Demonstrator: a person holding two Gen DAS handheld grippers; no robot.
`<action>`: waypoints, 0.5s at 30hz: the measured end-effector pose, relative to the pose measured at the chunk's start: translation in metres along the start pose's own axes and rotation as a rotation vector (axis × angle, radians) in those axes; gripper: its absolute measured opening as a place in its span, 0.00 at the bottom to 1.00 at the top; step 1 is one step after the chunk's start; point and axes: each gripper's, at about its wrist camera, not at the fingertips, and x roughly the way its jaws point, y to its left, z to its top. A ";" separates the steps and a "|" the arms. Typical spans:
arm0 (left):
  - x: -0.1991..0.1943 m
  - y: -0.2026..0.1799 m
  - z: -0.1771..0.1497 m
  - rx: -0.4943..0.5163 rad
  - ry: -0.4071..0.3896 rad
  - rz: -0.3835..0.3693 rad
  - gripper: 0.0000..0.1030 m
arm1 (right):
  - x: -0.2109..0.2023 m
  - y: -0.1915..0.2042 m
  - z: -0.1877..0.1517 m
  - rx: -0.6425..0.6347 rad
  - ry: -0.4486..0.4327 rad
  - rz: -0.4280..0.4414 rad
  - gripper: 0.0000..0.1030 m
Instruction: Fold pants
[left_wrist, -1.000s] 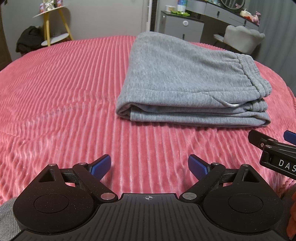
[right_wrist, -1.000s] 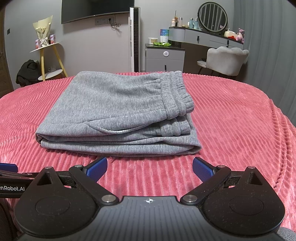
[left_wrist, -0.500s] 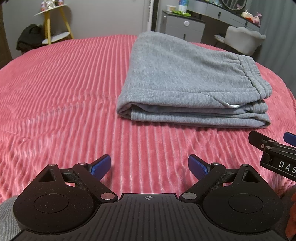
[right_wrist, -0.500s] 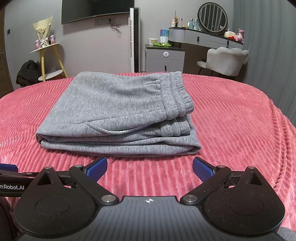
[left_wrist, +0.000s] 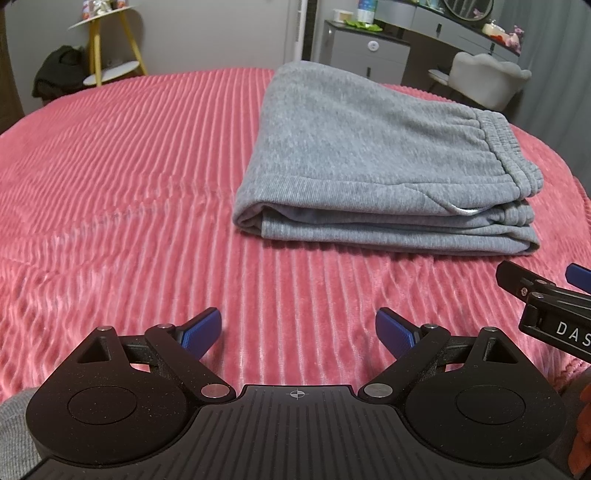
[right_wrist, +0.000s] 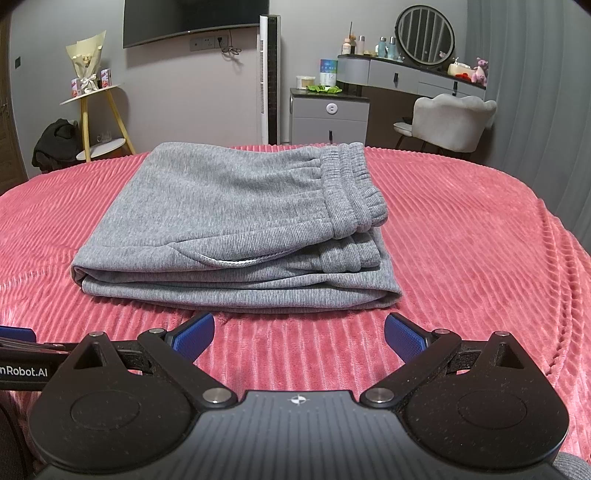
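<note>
Grey folded pants (right_wrist: 236, 218), waistband rightward

Both the left gripper (left_wrist: 298, 328) and right gripper (right_wrist: 299, 334) are showing black linkages, silver rivets, blue pads (right_wrist: 194, 334), and white lettering.

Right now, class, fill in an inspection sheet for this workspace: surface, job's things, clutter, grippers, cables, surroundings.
Surface: pink ribbed blanket, mostly flat.
Job's things: grey pants folded into a layered stack, waistband on the right.
Clutter: nothing seen on the blanket.
Grippers: left hand-held gripper open, empty, short of the pants; right hand-held gripper open, empty.
Cables: one dangling below the wall socket.
Surroundings: wall television, vanity mirror, chair, yellow-legged side table.
</note>
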 end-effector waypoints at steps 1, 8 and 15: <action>0.000 0.000 0.000 0.000 0.000 0.000 0.92 | 0.000 0.000 0.000 0.000 0.000 0.000 0.96; 0.000 0.000 0.000 -0.001 0.001 -0.001 0.92 | 0.000 0.000 0.000 0.000 0.000 0.000 0.96; -0.003 0.002 -0.002 -0.004 -0.027 -0.012 0.92 | 0.000 0.000 0.000 0.000 -0.001 0.000 0.96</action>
